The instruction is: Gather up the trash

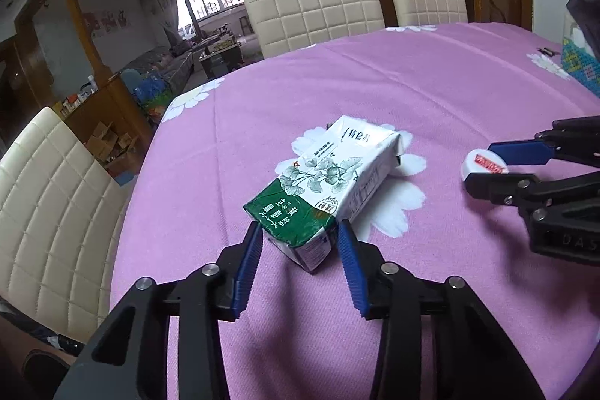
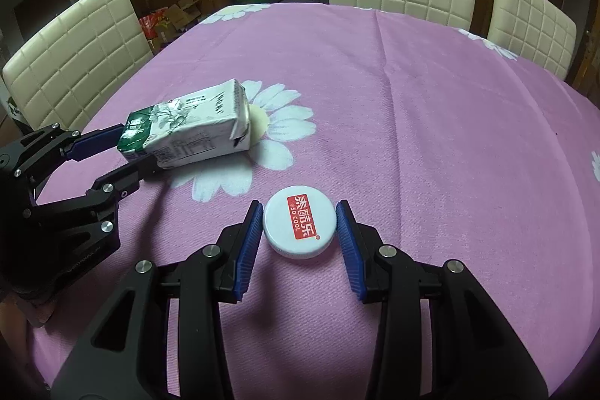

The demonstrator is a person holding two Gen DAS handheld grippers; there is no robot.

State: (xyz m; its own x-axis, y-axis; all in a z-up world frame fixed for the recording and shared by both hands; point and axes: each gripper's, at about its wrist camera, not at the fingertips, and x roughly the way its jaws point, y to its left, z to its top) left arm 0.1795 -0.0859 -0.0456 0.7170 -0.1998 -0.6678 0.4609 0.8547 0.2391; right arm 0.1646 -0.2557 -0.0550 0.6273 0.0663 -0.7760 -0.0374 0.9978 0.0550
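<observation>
The left hand-held gripper (image 1: 300, 231) is clamping the near green end of the carton (image 1: 330, 182), which is lying on the worktop (image 1: 450, 81) with its long axis running away from the pads. The right hand-held gripper (image 2: 299, 218) is pinching the white cap (image 2: 299, 225) resting just ahead of it, right of the carton.

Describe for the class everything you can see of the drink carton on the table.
The drink carton is a crumpled paper box, white with grey leaf-and-fruit drawings and a dark green end band bearing white characters. It lies on its side on the pink flowered tablecloth, its white end over a printed daisy. Small print covers one side. The left tongs straddle its green end, blue pads against both sides. The white cap lies apart from it.
</observation>
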